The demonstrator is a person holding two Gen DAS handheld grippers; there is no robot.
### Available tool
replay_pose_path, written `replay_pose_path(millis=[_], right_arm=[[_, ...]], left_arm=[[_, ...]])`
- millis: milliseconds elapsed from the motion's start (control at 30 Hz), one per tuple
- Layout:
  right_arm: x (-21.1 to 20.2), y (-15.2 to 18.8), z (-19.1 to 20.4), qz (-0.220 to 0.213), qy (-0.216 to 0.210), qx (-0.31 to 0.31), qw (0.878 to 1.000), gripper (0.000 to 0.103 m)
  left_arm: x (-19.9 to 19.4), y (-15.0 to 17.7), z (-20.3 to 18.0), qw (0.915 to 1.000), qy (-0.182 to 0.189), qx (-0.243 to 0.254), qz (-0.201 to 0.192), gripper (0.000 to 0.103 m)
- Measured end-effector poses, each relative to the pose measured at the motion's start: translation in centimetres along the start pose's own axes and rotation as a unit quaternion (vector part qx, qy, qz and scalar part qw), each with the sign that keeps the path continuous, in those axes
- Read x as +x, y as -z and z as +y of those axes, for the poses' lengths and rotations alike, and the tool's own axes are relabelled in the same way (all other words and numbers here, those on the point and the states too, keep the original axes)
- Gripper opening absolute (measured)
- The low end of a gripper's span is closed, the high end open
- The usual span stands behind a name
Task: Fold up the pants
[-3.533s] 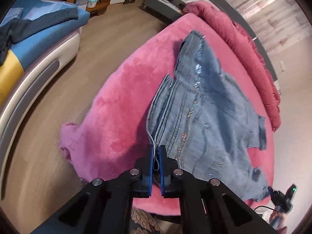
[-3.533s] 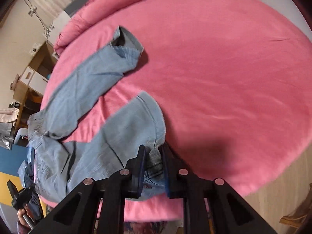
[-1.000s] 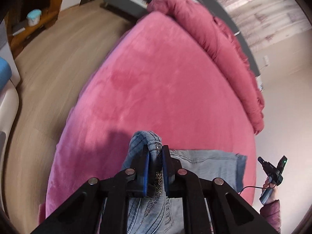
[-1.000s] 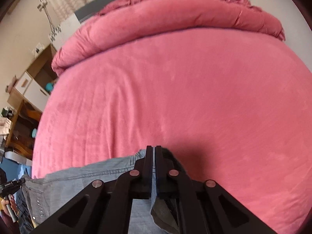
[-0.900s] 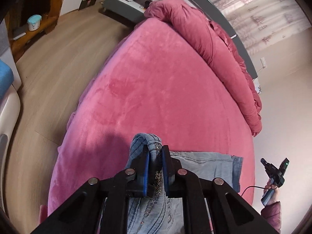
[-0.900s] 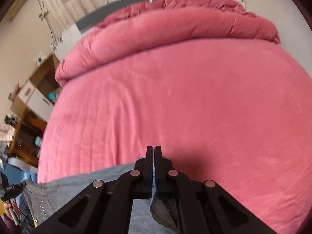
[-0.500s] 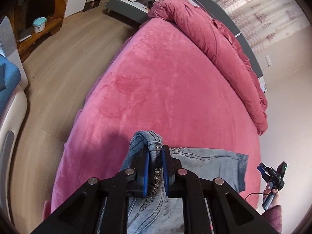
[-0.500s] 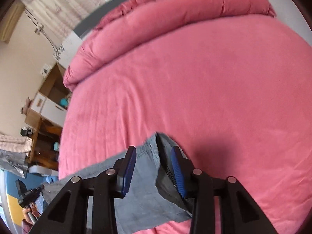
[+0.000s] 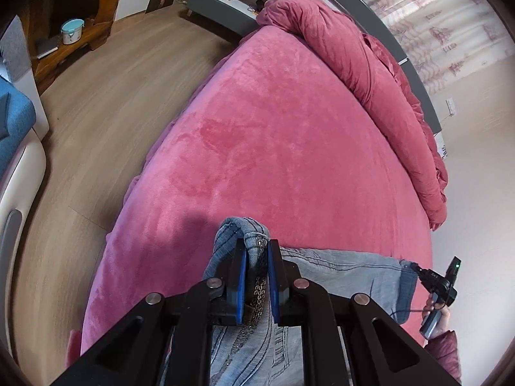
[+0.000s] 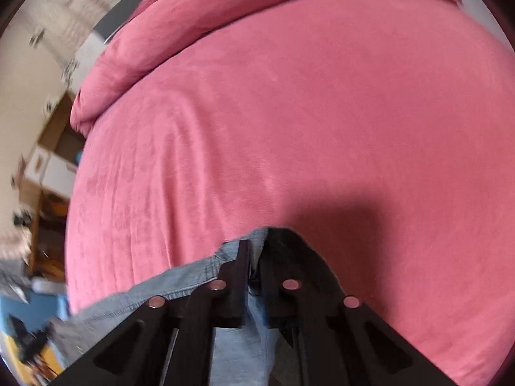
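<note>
Covering the bed, pink blanket (image 9: 289, 148), rolled duvet (image 9: 370, 70) at its head, wood floor (image 9: 106, 74) | jeans (image 9: 338, 273) at near edge | left gripper (image 9: 257, 257) clamped on bunched denim | right gripper (image 10: 253, 257), blurred, seemingly narrower than half a second ago; grip unclear.

Each camera sat behind its own fingers, looking forward and down over the bed (image 9: 289, 148). The left view faced along the bed's left edge toward the duvet (image 9: 370, 64), taking in floor (image 9: 112, 80). The blurred right view faced the duvet (image 10: 257, 9) squarely. Both sat close above the jeans (image 9: 338, 270), sharing bed, duvet and jeans (image 10: 180, 280).
</note>
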State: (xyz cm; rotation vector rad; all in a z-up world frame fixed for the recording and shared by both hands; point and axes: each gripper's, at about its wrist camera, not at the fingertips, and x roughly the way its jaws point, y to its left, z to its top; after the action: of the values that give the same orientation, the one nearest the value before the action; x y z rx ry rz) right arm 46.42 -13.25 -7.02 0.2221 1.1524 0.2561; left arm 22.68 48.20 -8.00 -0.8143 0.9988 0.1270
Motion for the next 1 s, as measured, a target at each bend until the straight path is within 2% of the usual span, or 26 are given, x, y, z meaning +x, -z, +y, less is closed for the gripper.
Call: replay_pose_path(millis=[167, 367, 433, 567, 700, 767, 867, 933, 1000], right_arm=[[-7.5, 0.6, 1.1, -0.062, -0.025, -0.033, 0.997, 0.004], [-17.5, 3.2, 0.9, -0.128, -0.054, -0.044, 0.989, 0.004], [-21.0, 5.1, 0.3, -0.150, -0.061, -0.044, 0.986, 0.004], [-25.4, 8.7, -0.7, -0.174, -0.072, -0.045, 0.981, 0.004], [-28.6, 13.5, -1.2, -0.191, -0.087, -0.041, 0.977, 0.004], [-30.3, 16.7, -2.1, -0.201, -0.099, -0.035, 0.974, 0.004], [-31.8, 21.4, -4.0, -0.191, -0.106, -0.028, 0.975, 0.004], [-31.2, 25.8, -5.6, -0.163, -0.109, -0.009, 0.981, 0.004], [-30.3, 29.4, -6.8, -0.133, -0.100, 0.004, 0.986, 0.004]], left_arm=[[-2.1, 0.3, -0.9, 0.9997, 0.021, 0.002, -0.013, 0.012], [-6.8, 1.6, -1.6, 0.9976, 0.054, 0.009, -0.042, 0.012], [-8.6, 2.3, -1.8, 0.9962, 0.068, 0.015, -0.052, 0.012], [-12.1, 4.5, -2.2, 0.9927, 0.091, 0.035, -0.071, 0.012], [-15.5, 7.4, -1.5, 0.9887, 0.109, 0.046, -0.092, 0.009], [-17.7, 9.6, -0.3, 0.9856, 0.118, 0.049, -0.110, 0.000], [-20.2, 12.6, 2.3, 0.9797, 0.145, 0.037, -0.133, 0.000], [-20.2, 14.6, 4.4, 0.9827, 0.142, 0.021, -0.118, 0.000], [-18.8, 16.3, 6.1, 0.9908, 0.101, 0.017, -0.089, 0.000]])
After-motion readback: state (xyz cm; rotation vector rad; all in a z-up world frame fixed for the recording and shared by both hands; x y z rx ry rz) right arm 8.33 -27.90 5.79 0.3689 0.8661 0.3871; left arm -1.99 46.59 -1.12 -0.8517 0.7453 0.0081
